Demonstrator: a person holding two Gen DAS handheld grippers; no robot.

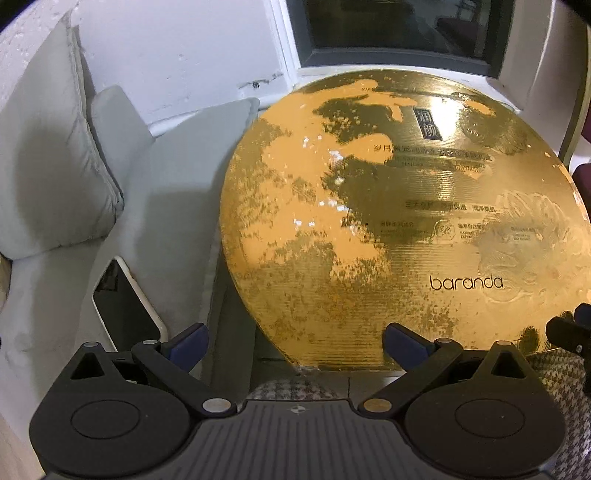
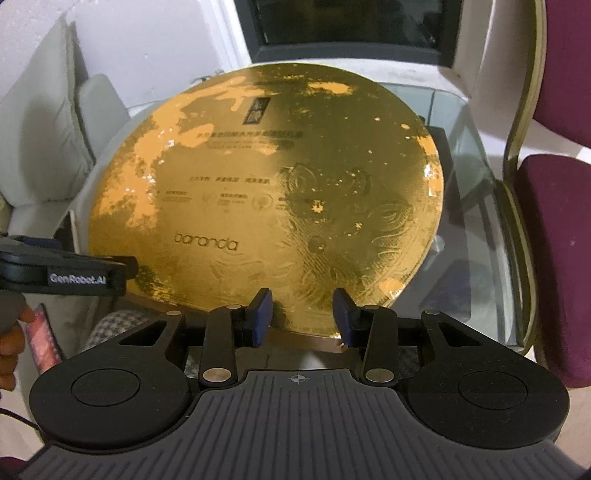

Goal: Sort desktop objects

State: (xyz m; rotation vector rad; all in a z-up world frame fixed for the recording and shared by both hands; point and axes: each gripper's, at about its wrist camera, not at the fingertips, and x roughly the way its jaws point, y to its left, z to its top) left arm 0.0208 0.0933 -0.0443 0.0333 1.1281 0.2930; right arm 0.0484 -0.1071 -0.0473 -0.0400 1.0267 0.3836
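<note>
Large gold, worn cardboard board w/ "baranda" printed on it lies flat on glass tabletop, covering most of it; orange patches show where the gold foil has rubbed off, esp. on its left half. Board looks round, though fisheye bends it.

Left claw sits at board's near-left edge, blue-padded fingers spread wide, nothing between them; right pad overlaps board's near rim in view, contact not clear. Right claw at board's near edge, fingers parted but narrower than left, empty; near rim shows in the gap btwn pads. Left claw body, marked "GenRobot.AI", shows at left of right-wrist view, w/ person's fingers below it.

Left of tabletop: pale grey cushions on a seat, and a white-edged phone w/ dark screen lying there. Right of tabletop: maroon padded chair w/ gold frame. Dark window behind. Houndstooth fabric below near edge.
</note>
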